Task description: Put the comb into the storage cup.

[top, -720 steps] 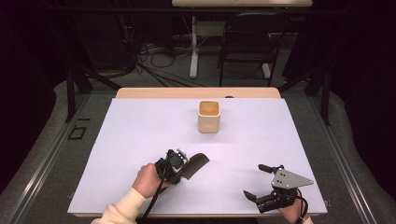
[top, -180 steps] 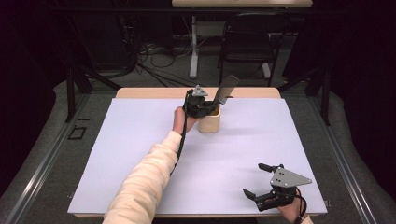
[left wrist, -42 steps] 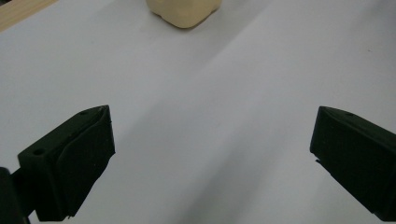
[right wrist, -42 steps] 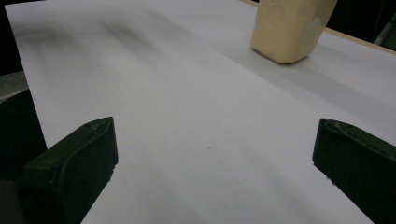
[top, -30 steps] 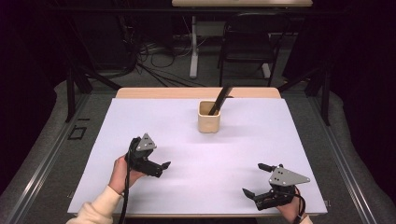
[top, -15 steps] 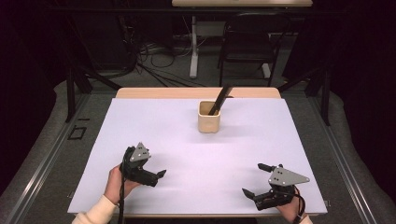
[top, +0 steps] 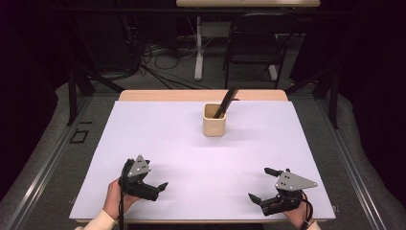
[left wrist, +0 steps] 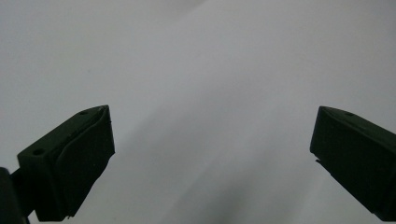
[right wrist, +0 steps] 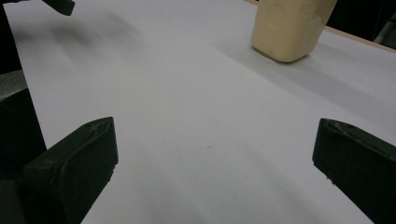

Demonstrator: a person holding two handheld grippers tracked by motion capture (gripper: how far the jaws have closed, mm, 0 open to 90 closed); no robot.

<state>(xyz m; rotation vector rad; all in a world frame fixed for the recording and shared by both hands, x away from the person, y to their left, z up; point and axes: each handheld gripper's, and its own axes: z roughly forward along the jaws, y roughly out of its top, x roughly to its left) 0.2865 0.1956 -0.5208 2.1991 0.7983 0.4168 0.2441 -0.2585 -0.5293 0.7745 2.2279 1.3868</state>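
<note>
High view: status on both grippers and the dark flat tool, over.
Left gripper open, empty, near table edge. Right gripper open, empty, resting near edge. Dark flat tool leaning in the beige square cup. White table sheet between them bare.

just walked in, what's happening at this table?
A person sits at the white table with a two-jaw gripper in each hand. The left gripper and the right gripper both rest near the front edge, jaws open and holding nothing. At the far side stands a beige cup with a dark tool leaning in it, so the placing looks done and both hands are parked.
</note>
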